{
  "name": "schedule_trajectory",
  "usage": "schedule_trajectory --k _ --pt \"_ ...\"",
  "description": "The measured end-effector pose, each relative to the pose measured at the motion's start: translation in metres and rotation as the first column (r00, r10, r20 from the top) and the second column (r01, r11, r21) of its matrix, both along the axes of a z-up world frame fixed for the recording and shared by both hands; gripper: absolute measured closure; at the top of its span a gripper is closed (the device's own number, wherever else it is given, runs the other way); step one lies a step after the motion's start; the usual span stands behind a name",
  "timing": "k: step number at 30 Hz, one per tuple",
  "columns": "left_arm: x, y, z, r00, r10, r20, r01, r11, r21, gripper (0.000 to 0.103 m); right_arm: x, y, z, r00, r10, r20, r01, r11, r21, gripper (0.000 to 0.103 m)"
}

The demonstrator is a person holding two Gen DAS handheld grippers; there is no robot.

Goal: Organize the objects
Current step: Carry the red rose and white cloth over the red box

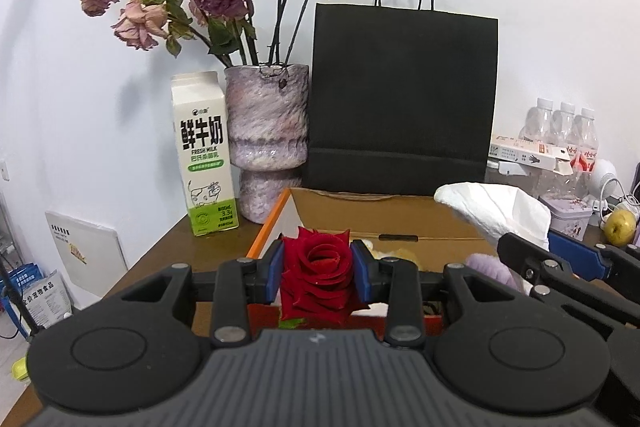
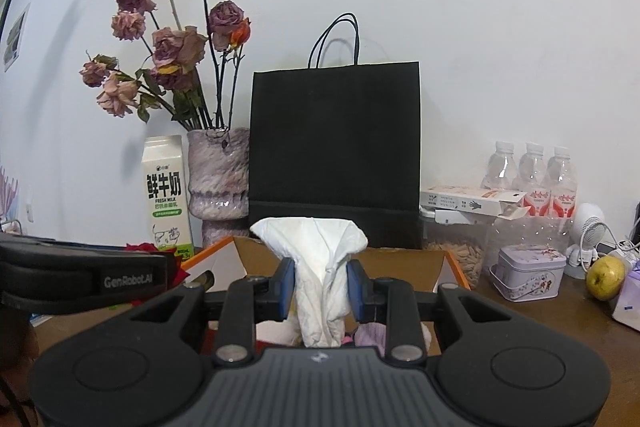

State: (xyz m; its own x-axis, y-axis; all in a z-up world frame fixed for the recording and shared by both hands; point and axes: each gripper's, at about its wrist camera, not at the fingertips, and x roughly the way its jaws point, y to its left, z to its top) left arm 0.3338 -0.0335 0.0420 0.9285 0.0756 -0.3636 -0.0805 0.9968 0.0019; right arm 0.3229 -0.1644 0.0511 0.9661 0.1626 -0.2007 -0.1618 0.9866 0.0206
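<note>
Rose (image 1: 318, 269) sits clamped in our left tool (image 1: 318, 273), tissue (image 2: 320, 267) pinched in our right tool (image 2: 320, 285); vase (image 1: 269, 135) stands ahead-left, nearer the left.

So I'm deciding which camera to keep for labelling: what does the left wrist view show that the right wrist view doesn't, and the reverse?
Only the left wrist view shows the whole red rose clamped in the left gripper, and the bags on the floor.

Only the right wrist view shows the tissue pinched in the right gripper head-on, and the jar of grain.

Both show the milk carton, vase of dried roses, black paper bag, open cardboard box, water bottles, tin and yellow fruit.
</note>
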Motion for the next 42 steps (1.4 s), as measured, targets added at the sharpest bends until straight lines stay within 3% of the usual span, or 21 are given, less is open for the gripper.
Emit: schedule_trajectory --k 19,42 --pt "0.041 -0.009 0.004 1.000 -0.009 0.020 0.009 1.000 0.008 0.067 0.041 0.003 0.003 1.000 -0.011 -0.010 0.010 0.999 -0.032 0.076" --pt "0.103 -0.005 -0.018 1.000 0.005 -0.023 -0.004 1.000 0.021 0.067 0.095 -0.007 -0.009 0.995 -0.050 -0.087 0.044 0.997 -0.062 0.075"
